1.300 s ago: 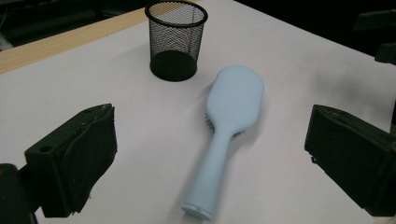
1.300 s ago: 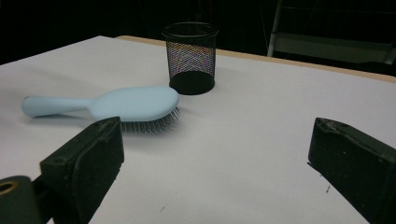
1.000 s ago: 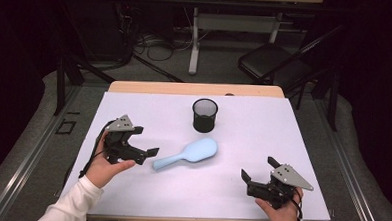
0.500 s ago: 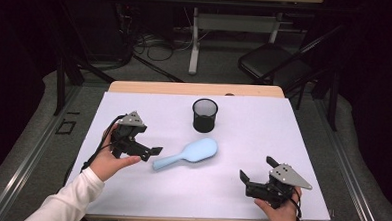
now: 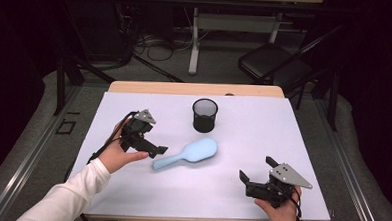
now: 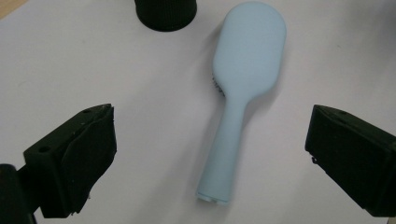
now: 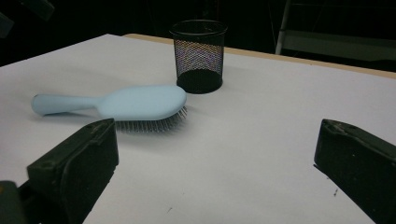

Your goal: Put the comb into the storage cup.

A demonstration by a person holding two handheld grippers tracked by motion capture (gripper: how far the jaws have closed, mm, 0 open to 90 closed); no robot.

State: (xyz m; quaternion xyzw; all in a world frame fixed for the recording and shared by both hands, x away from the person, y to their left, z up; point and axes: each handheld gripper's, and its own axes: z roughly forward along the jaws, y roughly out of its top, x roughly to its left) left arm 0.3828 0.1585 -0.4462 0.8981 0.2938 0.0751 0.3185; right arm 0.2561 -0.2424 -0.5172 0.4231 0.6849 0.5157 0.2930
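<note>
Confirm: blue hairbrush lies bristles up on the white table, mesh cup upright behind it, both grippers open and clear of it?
Not quite. The hairbrush lies bristles down: the right gripper view shows the pins under its head, against the table. The rest holds: the mesh cup stands upright behind it, and the left gripper and right gripper are open and clear of it.

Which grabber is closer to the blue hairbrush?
Left. The left gripper hangs open right at the handle end of the blue hairbrush. The right gripper is open too, off toward the table's near right corner.
</note>
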